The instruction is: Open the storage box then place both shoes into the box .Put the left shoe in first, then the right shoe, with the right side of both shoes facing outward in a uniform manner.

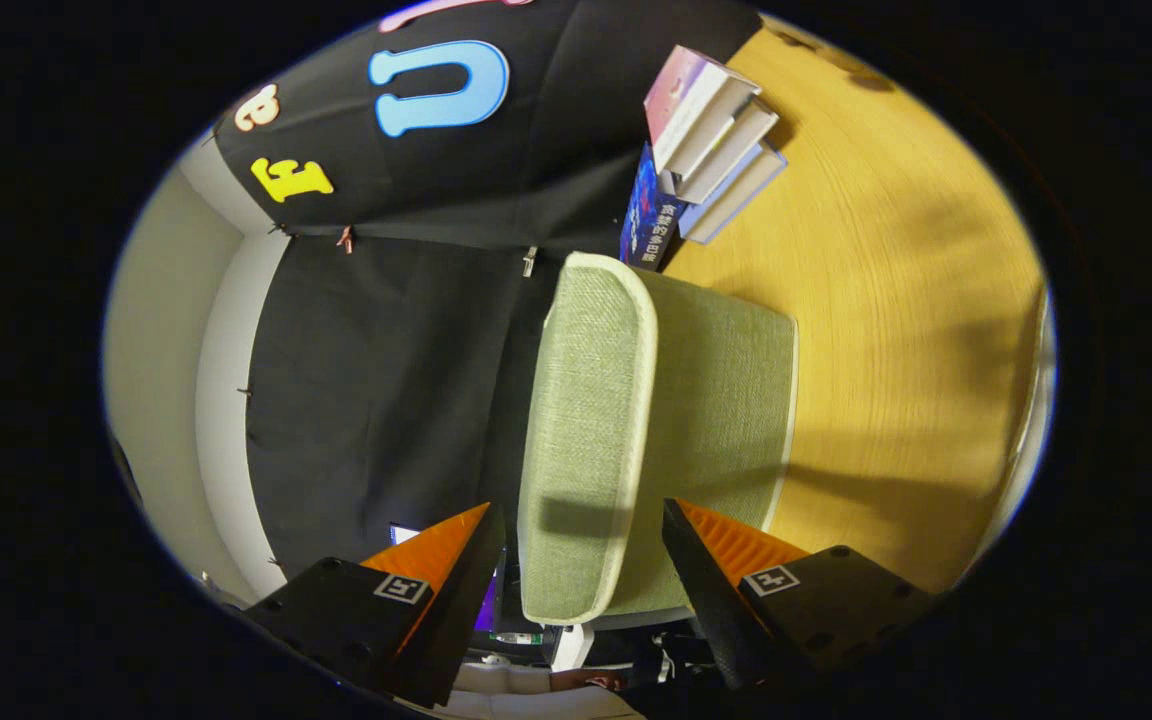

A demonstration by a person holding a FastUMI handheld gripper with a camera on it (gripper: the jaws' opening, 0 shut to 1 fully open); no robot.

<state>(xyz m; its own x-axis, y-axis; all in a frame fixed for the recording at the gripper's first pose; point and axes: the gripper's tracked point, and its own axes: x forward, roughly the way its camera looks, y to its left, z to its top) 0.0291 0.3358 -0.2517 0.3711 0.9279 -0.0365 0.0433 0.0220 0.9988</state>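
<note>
The view is rolled on its side, so the wooden table stands to the right of the fingers. A pale green fabric storage box with cream piping sits on it, its lid closed and facing away from the table. My gripper is open, one finger on each side of the lid's near end. One fingertip stands a little clear of the lid top. The other fingertip lies close against the box's side wall, and I cannot tell if it touches.
Beyond the box, a stack of three books rests on the table with a blue book leaning beside it. Black cloth hangs behind the box, with a pale wall past it.
</note>
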